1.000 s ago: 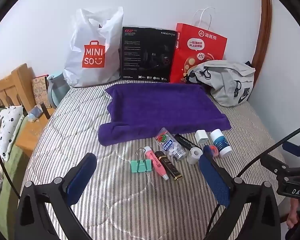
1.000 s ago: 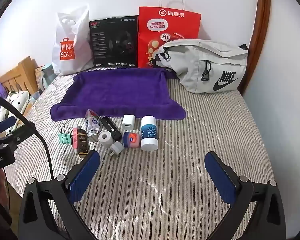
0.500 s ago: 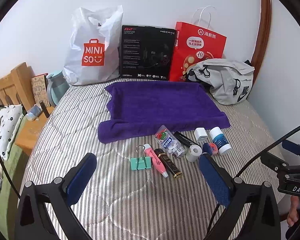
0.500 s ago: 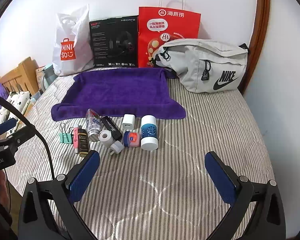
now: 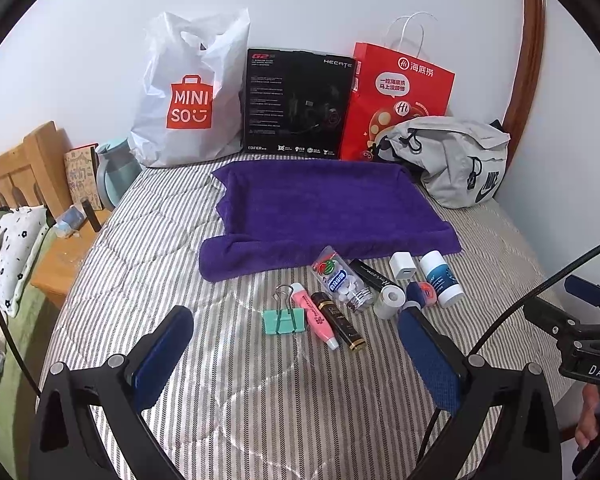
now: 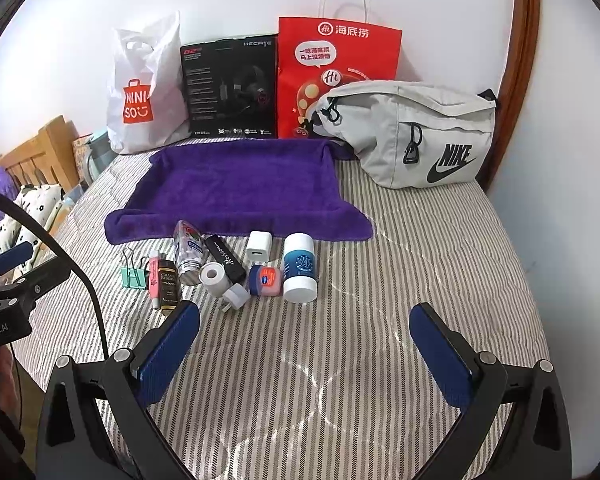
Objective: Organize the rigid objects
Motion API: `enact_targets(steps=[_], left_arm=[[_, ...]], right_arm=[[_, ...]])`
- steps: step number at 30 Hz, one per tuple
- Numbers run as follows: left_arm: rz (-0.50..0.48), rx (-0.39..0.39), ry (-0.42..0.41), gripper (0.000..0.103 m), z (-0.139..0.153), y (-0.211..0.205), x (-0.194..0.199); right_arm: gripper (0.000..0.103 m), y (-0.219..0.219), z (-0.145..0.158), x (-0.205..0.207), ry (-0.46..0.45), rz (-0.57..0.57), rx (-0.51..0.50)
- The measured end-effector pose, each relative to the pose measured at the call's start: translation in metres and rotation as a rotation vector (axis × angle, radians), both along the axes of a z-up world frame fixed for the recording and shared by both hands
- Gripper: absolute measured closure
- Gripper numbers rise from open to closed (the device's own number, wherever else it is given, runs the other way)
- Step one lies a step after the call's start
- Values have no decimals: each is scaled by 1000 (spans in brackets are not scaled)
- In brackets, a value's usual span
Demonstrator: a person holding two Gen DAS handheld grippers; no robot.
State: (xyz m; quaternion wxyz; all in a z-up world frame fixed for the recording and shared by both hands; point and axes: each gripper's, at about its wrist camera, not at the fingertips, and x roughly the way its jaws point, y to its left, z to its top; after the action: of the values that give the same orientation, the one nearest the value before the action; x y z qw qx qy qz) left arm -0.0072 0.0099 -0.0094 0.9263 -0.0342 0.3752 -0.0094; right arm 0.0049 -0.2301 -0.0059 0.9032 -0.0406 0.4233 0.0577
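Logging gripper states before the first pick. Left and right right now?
Left gripper: open, holding nothing, above the striped bedcover.
Right gripper: open, holding nothing.

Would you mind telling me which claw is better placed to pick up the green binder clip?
Left, probably. The clip lies just ahead of the open left claw, whereas it sits far off to the side of the open right claw.
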Motion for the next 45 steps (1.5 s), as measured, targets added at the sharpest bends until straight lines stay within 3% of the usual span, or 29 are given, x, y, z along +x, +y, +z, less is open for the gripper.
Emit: enact_targets(steps=[45], left_arm=[[6,-9,31,0,-1,9,7]], right_arm=[[0,12,-4,3,12,38,-6]])
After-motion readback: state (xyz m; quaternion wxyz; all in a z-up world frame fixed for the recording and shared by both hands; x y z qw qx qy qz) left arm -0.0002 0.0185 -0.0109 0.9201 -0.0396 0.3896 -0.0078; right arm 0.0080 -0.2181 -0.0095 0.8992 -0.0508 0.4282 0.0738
